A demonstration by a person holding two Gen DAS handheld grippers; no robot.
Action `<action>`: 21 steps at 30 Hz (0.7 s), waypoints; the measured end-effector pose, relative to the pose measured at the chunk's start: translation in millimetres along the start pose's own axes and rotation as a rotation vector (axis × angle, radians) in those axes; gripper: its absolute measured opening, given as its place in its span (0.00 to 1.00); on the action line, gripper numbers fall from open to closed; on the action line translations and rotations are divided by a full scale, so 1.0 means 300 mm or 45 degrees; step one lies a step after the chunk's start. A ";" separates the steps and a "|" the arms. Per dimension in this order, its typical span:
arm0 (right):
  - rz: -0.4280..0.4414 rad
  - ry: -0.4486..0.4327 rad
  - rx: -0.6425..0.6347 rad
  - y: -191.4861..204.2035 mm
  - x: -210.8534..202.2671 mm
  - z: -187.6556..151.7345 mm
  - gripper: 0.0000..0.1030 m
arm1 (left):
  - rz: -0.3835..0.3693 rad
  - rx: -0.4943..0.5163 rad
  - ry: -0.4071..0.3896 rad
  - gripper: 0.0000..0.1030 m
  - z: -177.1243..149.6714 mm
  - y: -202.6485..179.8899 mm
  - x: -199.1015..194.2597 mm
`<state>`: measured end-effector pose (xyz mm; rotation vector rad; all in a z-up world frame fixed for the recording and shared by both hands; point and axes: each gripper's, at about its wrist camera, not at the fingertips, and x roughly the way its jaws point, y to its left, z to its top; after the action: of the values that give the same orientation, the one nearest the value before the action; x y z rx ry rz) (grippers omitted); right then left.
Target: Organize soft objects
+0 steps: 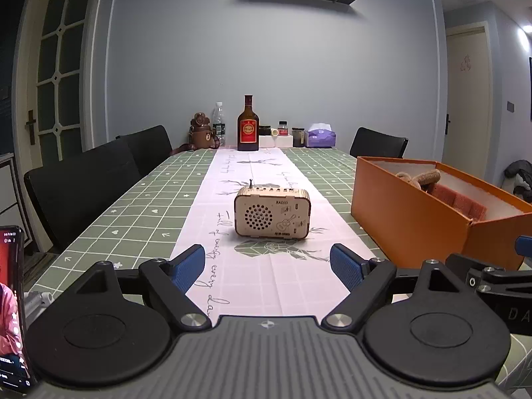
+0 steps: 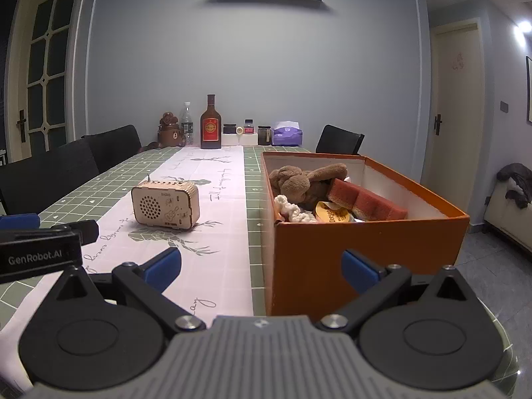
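Green checked tablecloth (image 1: 109, 222) with a pale runner is filling my left wrist view, where my left gripper (image 1: 267, 267) is hovering wide open and empty, facing the wooden radio (image 1: 272, 212). Switching to the right wrist view, my right gripper (image 2: 261, 267) is also gaping empty before the orange box (image 2: 365, 249), which is holding the brown plush toy (image 2: 304, 179), red sponge (image 2: 365, 201) and white knit piece (image 2: 292, 209).
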<state>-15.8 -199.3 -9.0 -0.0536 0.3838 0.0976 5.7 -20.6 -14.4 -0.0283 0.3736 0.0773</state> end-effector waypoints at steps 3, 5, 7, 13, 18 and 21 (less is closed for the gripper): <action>0.008 -0.003 0.018 -0.006 0.005 0.003 0.97 | 0.006 0.003 0.007 0.97 -0.007 -0.002 0.000; 0.006 -0.007 0.018 -0.005 0.008 0.005 0.97 | 0.003 0.009 0.010 0.98 -0.008 -0.007 -0.002; 0.009 -0.006 0.020 -0.005 0.009 0.005 0.97 | 0.003 0.024 0.014 0.98 -0.010 -0.014 -0.005; 0.022 0.001 0.035 -0.003 0.009 -0.001 0.97 | 0.010 0.039 0.030 0.98 -0.008 -0.022 -0.004; 0.037 0.002 0.029 0.001 0.012 0.000 0.97 | 0.023 0.050 0.043 0.98 -0.007 -0.028 0.001; 0.040 -0.001 0.020 0.004 0.010 -0.001 0.97 | 0.029 0.048 0.050 0.98 -0.004 -0.025 0.004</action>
<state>-13.2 -197.8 -10.4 -0.0320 0.3846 0.1259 7.0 -28.1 -15.8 0.0116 0.4148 0.0925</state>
